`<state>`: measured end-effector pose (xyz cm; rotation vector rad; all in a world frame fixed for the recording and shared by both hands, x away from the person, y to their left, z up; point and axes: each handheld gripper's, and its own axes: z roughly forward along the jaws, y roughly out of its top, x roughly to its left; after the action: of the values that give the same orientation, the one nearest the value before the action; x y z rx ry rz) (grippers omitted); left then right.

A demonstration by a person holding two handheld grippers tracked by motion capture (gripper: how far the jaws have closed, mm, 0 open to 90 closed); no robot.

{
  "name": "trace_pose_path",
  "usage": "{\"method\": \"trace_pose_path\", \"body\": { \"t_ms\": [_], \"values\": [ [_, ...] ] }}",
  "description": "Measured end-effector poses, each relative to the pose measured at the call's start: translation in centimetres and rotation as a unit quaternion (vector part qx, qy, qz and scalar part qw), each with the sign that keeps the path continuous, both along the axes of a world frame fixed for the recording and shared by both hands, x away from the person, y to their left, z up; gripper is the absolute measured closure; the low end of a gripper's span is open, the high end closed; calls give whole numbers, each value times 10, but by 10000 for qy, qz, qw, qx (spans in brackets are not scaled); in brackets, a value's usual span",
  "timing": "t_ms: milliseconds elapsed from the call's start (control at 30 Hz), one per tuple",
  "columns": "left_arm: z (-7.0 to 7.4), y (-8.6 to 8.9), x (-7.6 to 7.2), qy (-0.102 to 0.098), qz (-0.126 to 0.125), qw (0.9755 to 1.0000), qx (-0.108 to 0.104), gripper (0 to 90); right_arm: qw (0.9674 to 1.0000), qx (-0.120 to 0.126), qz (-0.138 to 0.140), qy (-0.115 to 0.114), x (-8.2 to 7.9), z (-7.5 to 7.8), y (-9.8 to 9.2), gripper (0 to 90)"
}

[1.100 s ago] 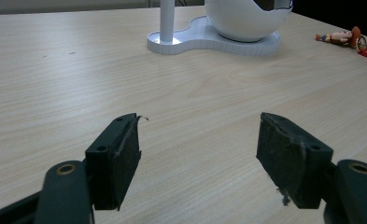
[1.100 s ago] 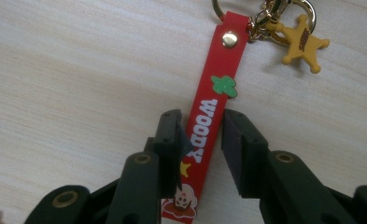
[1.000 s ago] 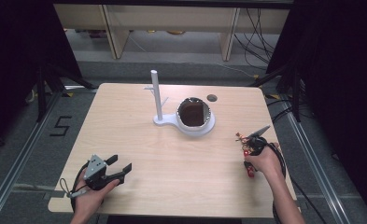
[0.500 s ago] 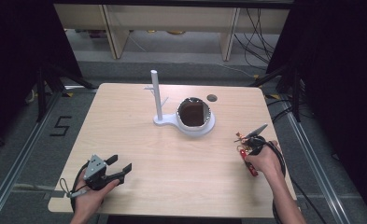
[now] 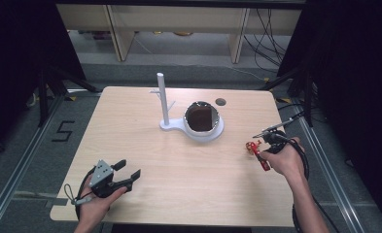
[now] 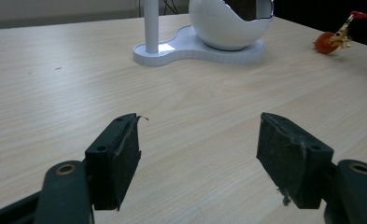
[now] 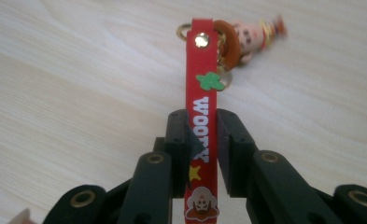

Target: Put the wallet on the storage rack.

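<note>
My right gripper is shut on a red strap printed "WOODY", with a small figure charm on a gold ring at the strap's far end. In the high view the right gripper holds the strap just above the table's right side, and the charm hangs at its left end. The left gripper rests open at the near left corner. Nothing lies between its pads. The charm also shows far off in the left gripper view.
A white stand with an upright post and a round white bowl, dark inside, sits on the far middle of the wooden table. A small dark round hole lies behind it. The stand's base lies ahead of the left gripper.
The right hand has lifted a little, taking the red strap and charm up off the table. The left hand has stayed put.
</note>
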<state>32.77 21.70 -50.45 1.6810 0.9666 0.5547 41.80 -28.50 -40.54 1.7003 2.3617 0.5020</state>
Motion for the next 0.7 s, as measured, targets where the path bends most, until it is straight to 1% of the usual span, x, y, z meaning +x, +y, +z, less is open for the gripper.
{"method": "trace_pose_path", "body": {
  "t_ms": [33,67,100,133,200,233,267,300,333,367,400,433,467,500,533,567,600,633,700],
  "values": [
    [2,-2,0,3,-10,10000,24,291,10000,13,-50,33,0,4,3,763],
    [3,-3,0,-3,-53,10000,32,291,10000,45,-1,-41,-1,8,3,764],
    [5,-6,1,-20,-133,9999,39,292,9999,73,-1,-84,-1,11,5,764],
    [6,-10,2,-62,-229,9997,-2,293,9999,89,35,-135,-2,15,8,765],
    [9,-16,2,-63,-354,9993,63,294,9997,144,116,-166,-3,21,12,765],
    [10,-20,3,-98,-448,9989,37,295,9996,193,127,-189,-3,23,14,765],
    [12,-24,3,-93,-486,9987,109,296,9995,228,139,-168,-3,24,16,766],
    [12,-28,4,-130,-574,9983,57,295,9994,265,188,-154,-3,25,18,766],
    [13,-30,4,-101,-564,9983,98,296,9985,282,365,-288,-1,24,18,767],
    [13,-33,5,-140,-628,9979,49,296,9987,289,358,-228,-1,25,19,767],
    [14,-35,5,-117,-638,9978,130,296,9987,323,324,-218,0,25,21,767],
    [14,-37,5,-136,-693,9975,90,296,9983,351,394,-258,1,24,20,767],
    [14,-38,6,-147,-722,9972,111,296,9984,371,341,-255,1,25,21,767],
    [15,-39,5,-124,-710,9973,140,297,9983,455,255,-249,0,26,22,767],
    [15,-40,6,-139,-732,9971,158,297,9978,354,402,-383,1,26,21,768],
    [15,-42,6,-133,-738,9971,121,297,9973,388,432,-459,1,27,21,767],
    [16,-43,7,-137,-768,9968,159,297,9968,422,465,-504,1,29,21,768],
    [18,-45,7,-148,-784,9967,149,298,9963,462,493,-536,-1,32,21,768],
    [22,-49,9,-190,-854,9960,155,299,9946,505,553,-716,-2,38,23,768]
  ]
}}
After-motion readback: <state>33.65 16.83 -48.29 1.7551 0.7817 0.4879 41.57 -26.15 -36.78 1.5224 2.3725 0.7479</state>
